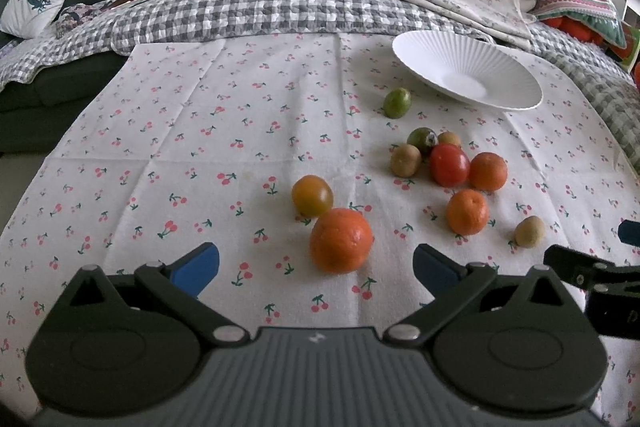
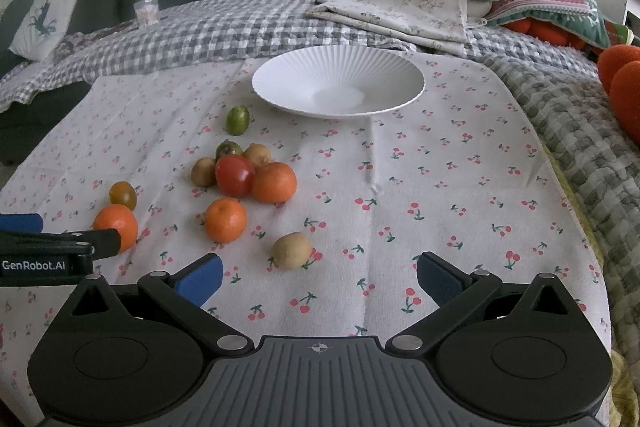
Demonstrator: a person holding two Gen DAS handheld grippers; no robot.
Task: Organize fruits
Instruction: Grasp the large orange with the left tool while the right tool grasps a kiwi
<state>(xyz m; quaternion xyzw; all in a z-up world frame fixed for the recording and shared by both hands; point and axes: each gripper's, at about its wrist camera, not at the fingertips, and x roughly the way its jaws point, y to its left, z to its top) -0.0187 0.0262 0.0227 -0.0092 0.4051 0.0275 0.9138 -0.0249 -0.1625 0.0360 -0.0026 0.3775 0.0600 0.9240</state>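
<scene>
Fruit loose on the cherry-print cloth (image 2: 400, 187), ribbed white bowl (image 2: 280, 83) empty at 12 o'clock.

Left gripper (image 1: 316, 269) and right gripper (image 2: 320, 275) both with fingers spread wide, holding nothing, likely poised for a first pick: large orange (image 1: 341, 241) dead ahead of the left, nearest kiwi (image 2: 291, 250) at 11 o'clock of the right. Countable: three oranges, three brown kiwis, about four others.
</scene>
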